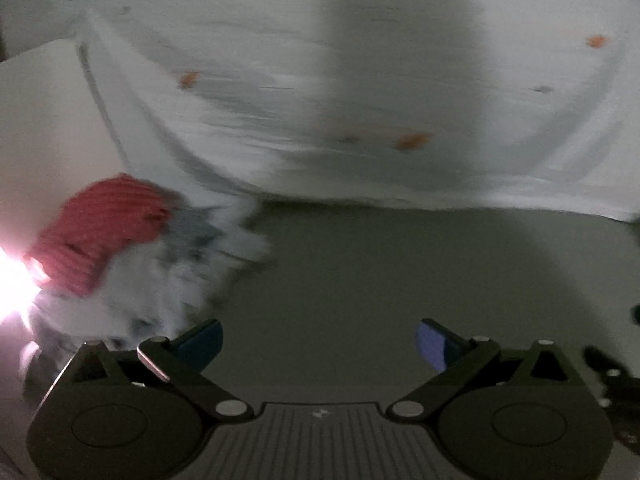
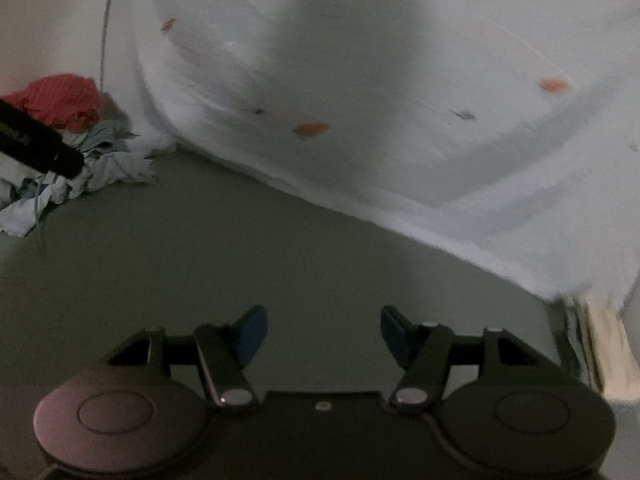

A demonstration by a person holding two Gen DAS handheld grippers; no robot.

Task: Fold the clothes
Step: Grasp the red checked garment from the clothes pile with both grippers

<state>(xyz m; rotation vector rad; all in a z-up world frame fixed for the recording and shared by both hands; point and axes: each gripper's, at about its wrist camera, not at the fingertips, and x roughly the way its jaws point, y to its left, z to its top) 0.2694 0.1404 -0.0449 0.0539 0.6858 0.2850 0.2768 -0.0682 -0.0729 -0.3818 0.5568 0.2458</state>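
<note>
A large white cloth with small orange and grey marks (image 1: 360, 112) lies spread over the far half of the grey-green table (image 1: 360, 272); it also shows in the right wrist view (image 2: 380, 112). My left gripper (image 1: 319, 346) is open and empty, above bare table short of the cloth's near edge. My right gripper (image 2: 324, 332) is open and empty, also over bare table (image 2: 240, 248) before the cloth's edge. The left wrist view is blurred.
A heap of clothes sits at the left: a red knitted piece (image 1: 100, 224) on pale blue-grey garments (image 2: 100, 160). The other gripper's dark body (image 2: 36, 140) crosses that heap in the right wrist view. A bright glare (image 1: 8, 284) sits at the left edge. The table's right edge (image 2: 576, 344) is near.
</note>
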